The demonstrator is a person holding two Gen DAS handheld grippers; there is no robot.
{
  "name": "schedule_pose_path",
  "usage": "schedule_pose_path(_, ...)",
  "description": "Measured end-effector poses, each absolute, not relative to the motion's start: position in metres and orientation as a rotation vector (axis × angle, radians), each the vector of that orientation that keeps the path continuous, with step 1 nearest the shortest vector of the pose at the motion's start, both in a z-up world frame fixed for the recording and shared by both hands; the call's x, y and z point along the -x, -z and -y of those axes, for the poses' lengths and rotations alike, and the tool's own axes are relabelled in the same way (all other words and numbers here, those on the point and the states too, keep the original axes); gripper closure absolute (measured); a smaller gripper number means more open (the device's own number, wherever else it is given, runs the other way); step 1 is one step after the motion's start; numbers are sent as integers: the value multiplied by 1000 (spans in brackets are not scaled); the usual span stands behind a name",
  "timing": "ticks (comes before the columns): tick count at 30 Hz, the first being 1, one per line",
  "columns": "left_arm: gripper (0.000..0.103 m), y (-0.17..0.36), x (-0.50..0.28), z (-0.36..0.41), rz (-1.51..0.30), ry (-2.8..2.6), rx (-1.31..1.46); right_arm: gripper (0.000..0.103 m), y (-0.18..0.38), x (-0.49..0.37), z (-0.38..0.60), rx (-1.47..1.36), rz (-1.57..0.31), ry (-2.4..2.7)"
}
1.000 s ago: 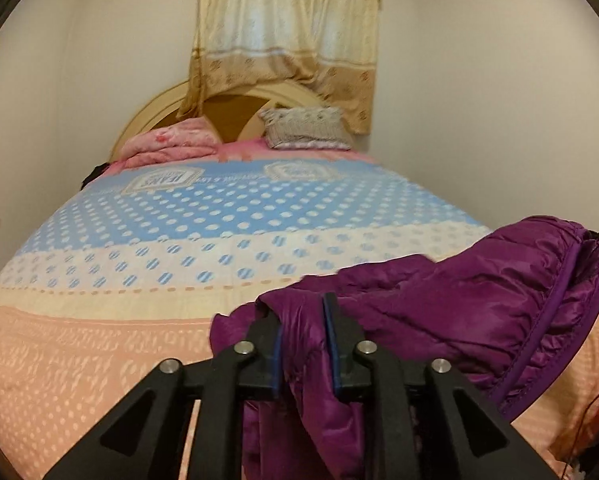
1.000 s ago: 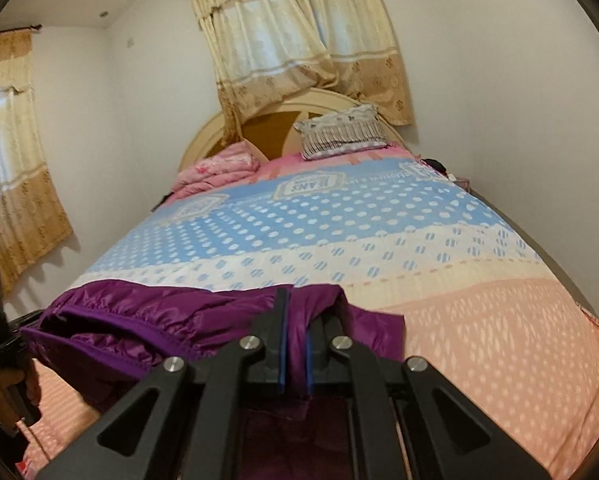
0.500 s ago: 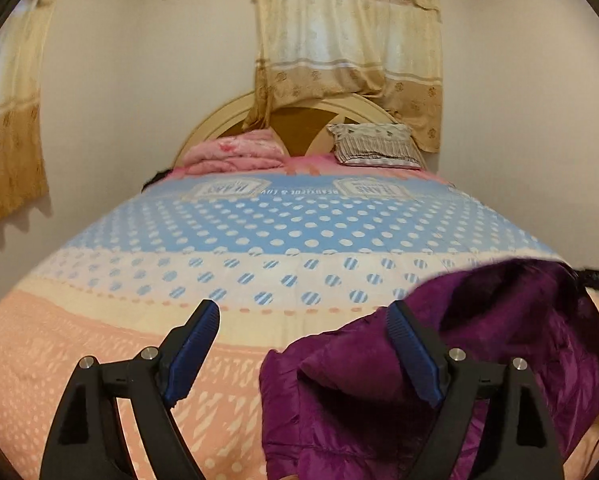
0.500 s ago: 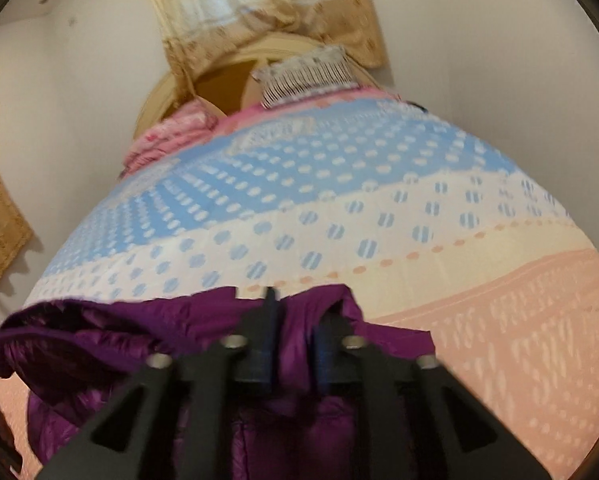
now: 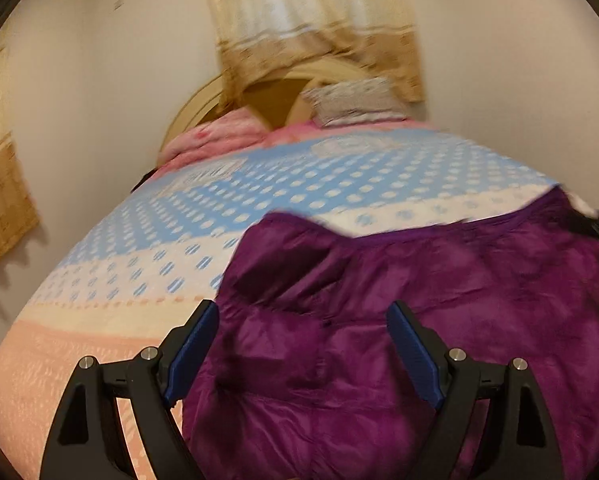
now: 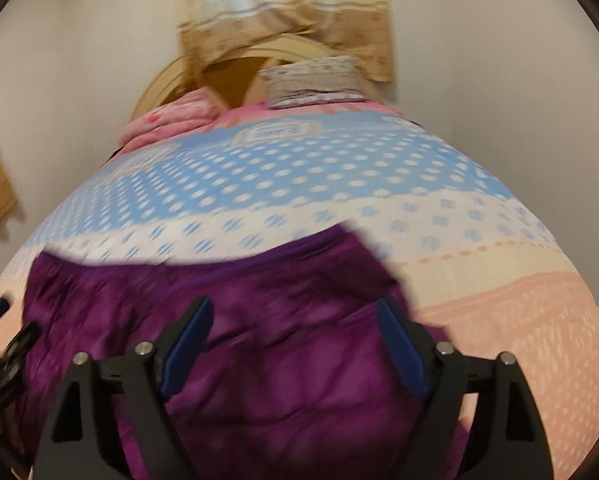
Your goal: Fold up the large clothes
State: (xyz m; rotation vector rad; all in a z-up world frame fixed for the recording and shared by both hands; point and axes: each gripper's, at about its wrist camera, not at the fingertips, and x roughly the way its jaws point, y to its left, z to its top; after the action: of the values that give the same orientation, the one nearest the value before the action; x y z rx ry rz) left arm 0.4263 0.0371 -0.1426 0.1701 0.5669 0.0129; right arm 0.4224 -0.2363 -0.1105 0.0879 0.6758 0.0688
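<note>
A purple padded jacket [image 5: 399,320] lies spread on the near part of the bed, and it also shows in the right wrist view [image 6: 259,320]. My left gripper [image 5: 299,344] is open above the jacket's left part, with nothing between its blue pads. My right gripper [image 6: 291,340] is open above the jacket's right part, also holding nothing. The left gripper's body shows at the left edge of the right wrist view [image 6: 3,344]. Both views are motion-blurred.
The bed [image 5: 259,200] has a cover with blue dotted, cream and peach bands. A pink folded blanket [image 5: 215,136] and a grey pillow [image 5: 351,100] lie at the wooden headboard. Curtains [image 5: 311,28] hang behind. Walls flank the bed closely on both sides.
Both grippers were shut on the jacket a second ago. The left opened first, then the right, and the jacket dropped flat onto the bed. Both views tilted downward.
</note>
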Motion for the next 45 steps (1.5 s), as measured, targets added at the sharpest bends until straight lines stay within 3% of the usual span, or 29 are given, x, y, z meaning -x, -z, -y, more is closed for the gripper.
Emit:
schedule_pose_path(4, 17, 163, -449, -62, -648, -85, -64, 14, 135, -433, 203, 24, -693, -100)
schedule_pose_path(9, 17, 182, -464, -73, -693, -85, -12, 14, 168, -457, 223, -79, -748, -33)
schedule_pose_path(23, 12, 204, -485, -70, -807, -34, 17, 7, 186, -472, 230, -128, -833, -11)
schedule_pose_path(36, 10, 191, -479, -79, -833, -31, 84, 6, 186, -476, 226, -94, -888, 7)
schedule_pose_path(41, 10, 149, -449, -58, -705, 35, 56, 8, 144, -450, 203, -107, -778, 4)
schedule_pose_path(45, 10, 156, -455, -49, -706, 30, 37, 8, 139, -449, 167, -22, -759, -29)
